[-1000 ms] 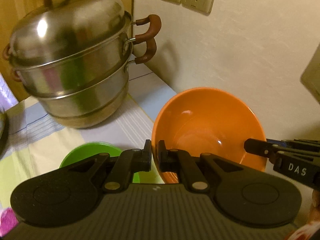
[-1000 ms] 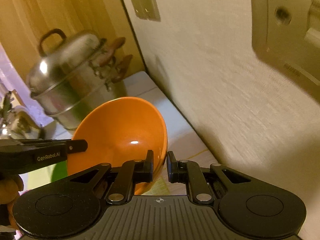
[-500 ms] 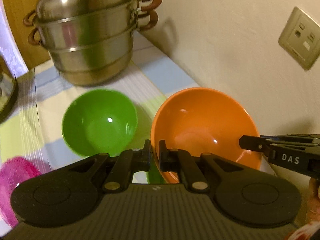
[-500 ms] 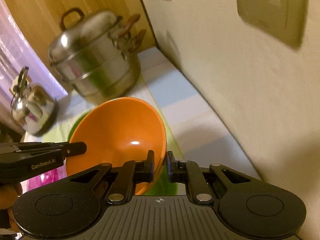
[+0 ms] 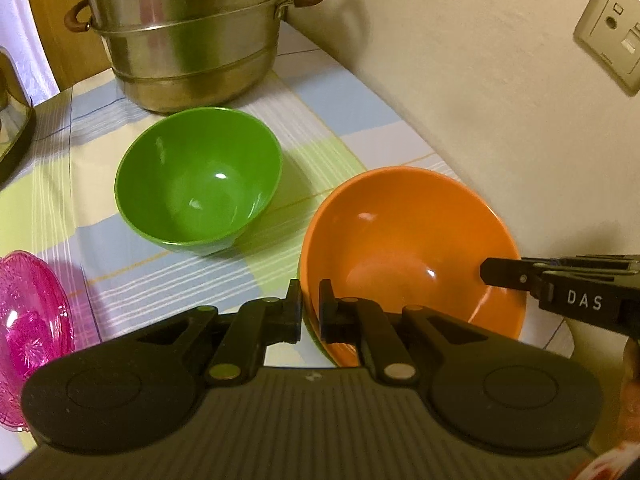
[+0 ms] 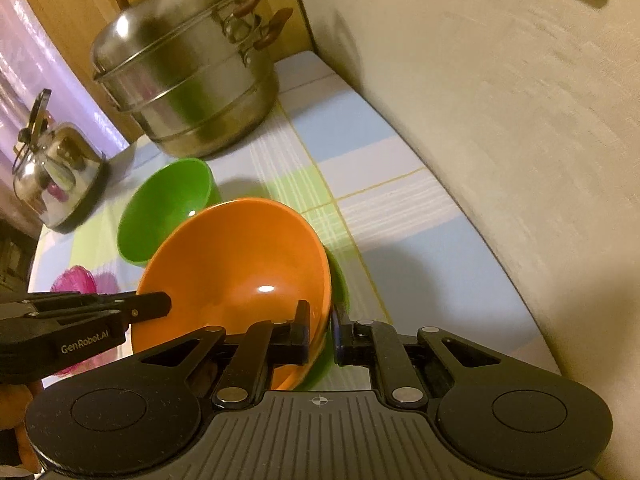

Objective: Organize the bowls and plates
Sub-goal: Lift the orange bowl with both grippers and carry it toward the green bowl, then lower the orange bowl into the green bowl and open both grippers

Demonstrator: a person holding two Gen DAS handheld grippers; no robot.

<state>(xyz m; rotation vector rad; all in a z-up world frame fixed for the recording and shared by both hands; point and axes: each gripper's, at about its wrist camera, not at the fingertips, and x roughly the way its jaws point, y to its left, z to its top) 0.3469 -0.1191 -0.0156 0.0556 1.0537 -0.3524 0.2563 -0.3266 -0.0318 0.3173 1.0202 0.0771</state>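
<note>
Orange bowl point(image 5: 412, 248) pinched at opposite rims by left gripper point(image 5: 310, 310) and right gripper point(image 6: 320, 330), tilted over the checked cloth point(image 5: 332, 120).

Counted: two green bowls — one point(image 5: 198, 186) ahead-left of the left gripper, one point(image 6: 338, 280) directly beneath the orange; one pink dish point(image 5: 28, 308) far left; one steamer pot point(image 6: 188, 72) and one kettle point(image 6: 56, 168) beyond.

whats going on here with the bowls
A person holds the orange bowl by its rim with both tools: the left gripper and the right gripper are each shut on opposite edges. It hangs tilted over the checked tablecloth, beside the green bowl and steamer pot.
</note>
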